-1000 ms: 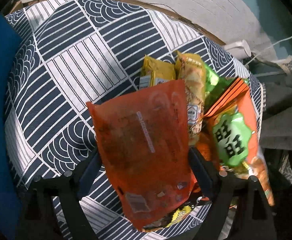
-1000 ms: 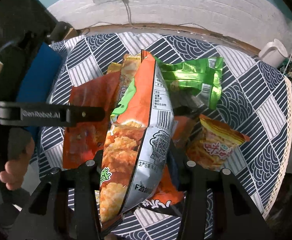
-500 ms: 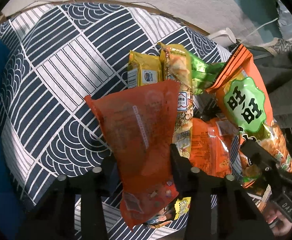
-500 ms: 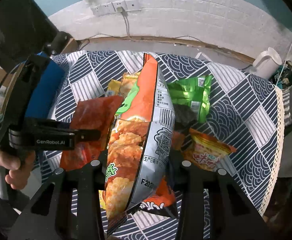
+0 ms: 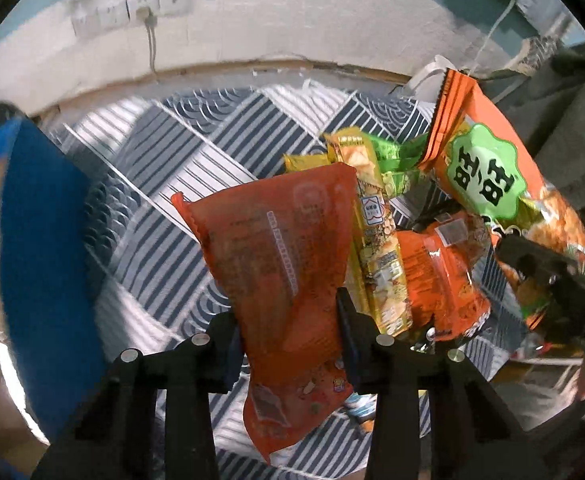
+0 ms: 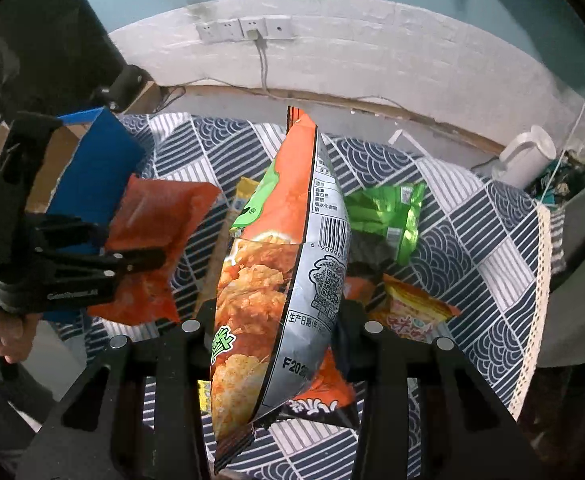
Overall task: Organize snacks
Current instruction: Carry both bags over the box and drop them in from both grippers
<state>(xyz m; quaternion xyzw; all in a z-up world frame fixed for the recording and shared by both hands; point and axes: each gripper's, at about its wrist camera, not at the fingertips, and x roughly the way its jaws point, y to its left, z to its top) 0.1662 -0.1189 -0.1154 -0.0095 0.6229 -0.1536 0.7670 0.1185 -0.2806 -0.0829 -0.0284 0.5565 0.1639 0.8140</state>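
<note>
My left gripper is shut on a flat dark-orange snack packet and holds it above the table; it shows at the left of the right wrist view. My right gripper is shut on a tall orange-and-silver rice-cracker bag, held upright; the bag also shows in the left wrist view. On the patterned cloth lie a green packet, a yellow-red packet, a long yellow packet and an orange packet.
The table wears a navy-and-white patterned cloth. A blue-sided cardboard box stands at its left; it also shows in the right wrist view. A white kettle stands at the back right. A white brick wall with sockets is behind.
Both grippers have risen and tilted up with their packets, so the wall and sockets come into view. The left gripper has neared the blue box.
</note>
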